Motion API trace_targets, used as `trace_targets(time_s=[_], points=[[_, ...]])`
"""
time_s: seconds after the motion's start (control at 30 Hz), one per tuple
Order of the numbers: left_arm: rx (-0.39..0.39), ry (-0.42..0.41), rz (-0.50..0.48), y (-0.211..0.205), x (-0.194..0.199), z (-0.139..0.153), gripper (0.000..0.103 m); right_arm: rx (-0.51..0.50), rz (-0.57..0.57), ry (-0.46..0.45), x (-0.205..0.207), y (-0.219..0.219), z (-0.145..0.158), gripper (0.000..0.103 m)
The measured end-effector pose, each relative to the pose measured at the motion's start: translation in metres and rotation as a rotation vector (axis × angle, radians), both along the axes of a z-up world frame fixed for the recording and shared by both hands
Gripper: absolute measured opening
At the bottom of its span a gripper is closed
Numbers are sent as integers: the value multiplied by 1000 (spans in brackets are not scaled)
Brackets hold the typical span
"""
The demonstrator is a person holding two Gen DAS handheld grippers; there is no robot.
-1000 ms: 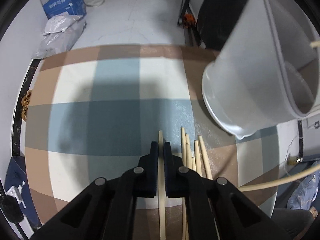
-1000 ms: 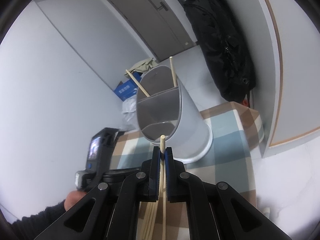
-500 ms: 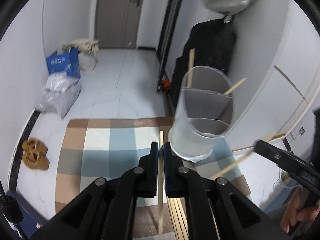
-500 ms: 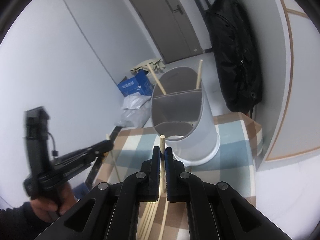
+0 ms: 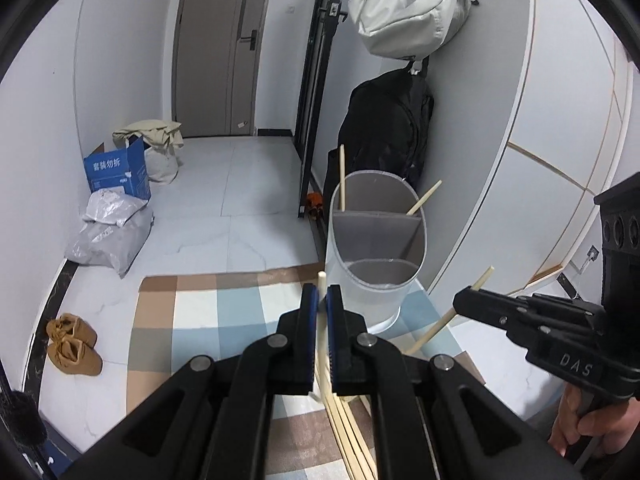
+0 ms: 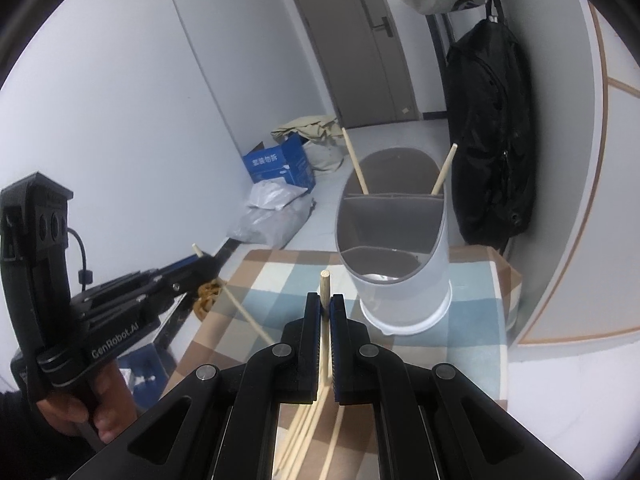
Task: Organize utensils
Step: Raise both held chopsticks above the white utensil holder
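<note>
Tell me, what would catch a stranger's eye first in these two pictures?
Two black claws, the left claw and the right claw, each pinch a single wooden chopstick: the left chopstick and the right chopstick. Just beyond them a tall grey utensil holder stands on the checked tablecloth, with two chopsticks already poking out of its far compartment. More loose chopsticks lie on the cloth below the claws.

1. Left wrist view looks forward and down past its own jaws, close over the table [image 5: 192, 312]; the utensil holder [image 5: 372, 280] stands just beyond them.
2. Right wrist view does likewise; both share holder, table, door [image 6: 360, 48].
</note>
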State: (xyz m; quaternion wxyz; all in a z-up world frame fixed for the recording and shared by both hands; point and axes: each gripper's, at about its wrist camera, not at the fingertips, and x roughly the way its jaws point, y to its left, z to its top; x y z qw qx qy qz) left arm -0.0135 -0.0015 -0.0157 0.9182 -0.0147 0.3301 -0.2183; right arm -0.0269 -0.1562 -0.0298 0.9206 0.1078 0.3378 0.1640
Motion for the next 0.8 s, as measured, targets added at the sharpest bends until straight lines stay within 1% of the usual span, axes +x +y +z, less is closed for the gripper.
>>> trace_targets(time_s=[0.07,0.23,0.4,0.5,0.63,0.7,0.73,0.8], points=[[12,-4,-4,-3,2,2,1,-16,-4,-3,1,1,2,4],[12,12,-19,-4,14,11,1,-29,-12,-10,3,-5,15,4],[32,36,-41,-9,23,31,1,-67,-4,-38,10,-14,44,4],[33,54,-57,-12,31,55,1,-73,-1,-61,19,-24,72,4],[-40,58,-67,-12,47,97,1,-49,-3,-82,35,-40,111,4],[-61,58,-75,-16,57,114,1,-53,-9,-105,45,-47,133,4],[-59,51,-76,-20,61,122,1,-60,-12,-113,50,-49,141,4],[-41,12,-76,-30,69,136,1,-75,-17,-134,60,-52,156,4]])
